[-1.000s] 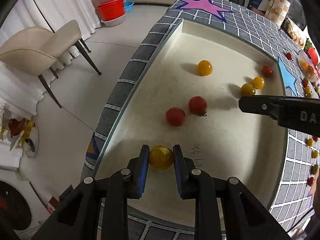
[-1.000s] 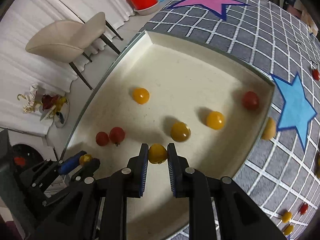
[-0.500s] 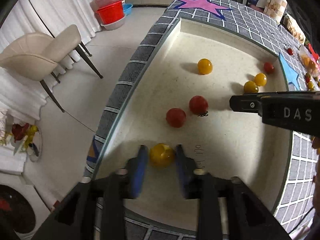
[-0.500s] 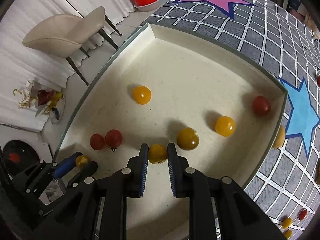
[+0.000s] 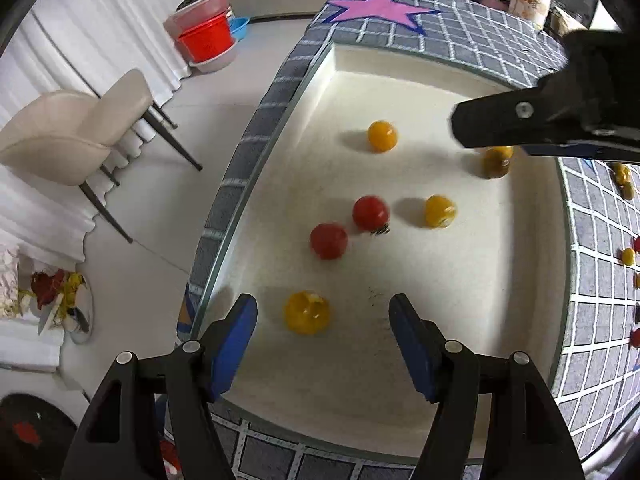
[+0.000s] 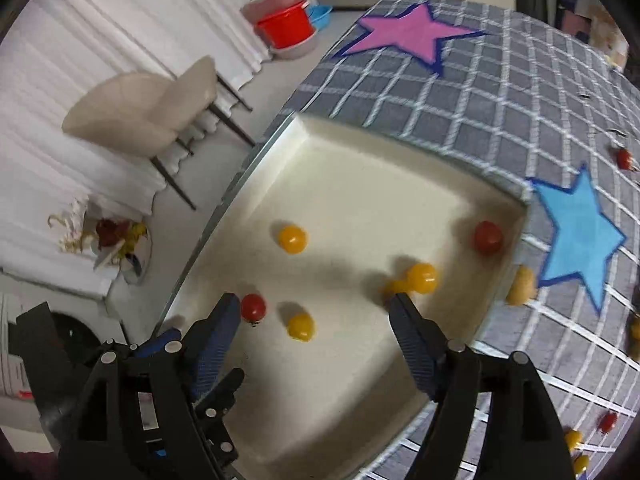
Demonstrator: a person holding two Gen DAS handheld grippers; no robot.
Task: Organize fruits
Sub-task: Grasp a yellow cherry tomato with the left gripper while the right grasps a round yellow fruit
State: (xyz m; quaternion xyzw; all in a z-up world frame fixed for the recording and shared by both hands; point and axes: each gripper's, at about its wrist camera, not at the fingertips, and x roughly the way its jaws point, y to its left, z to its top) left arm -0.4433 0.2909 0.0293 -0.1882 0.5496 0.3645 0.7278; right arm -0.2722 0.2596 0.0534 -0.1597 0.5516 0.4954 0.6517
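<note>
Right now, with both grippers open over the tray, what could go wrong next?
1. The yellow tomato lies loose between the open left gripper fingers; a careless pull-back might nudge it rolling.
2. The two red tomatoes sit close together, so round fruit could knock into them.
3. Another yellow fruit rests outside against the tray wall, easily missed.

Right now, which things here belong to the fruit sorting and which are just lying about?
Part of the job:
- cream rectangular tray
- yellow cherry tomatoes, red ones inside it
- loose tomatoes on the grey checked tablecloth
- left gripper, right gripper, both open

Lying about:
- beige chair
- red plastic basin
</note>
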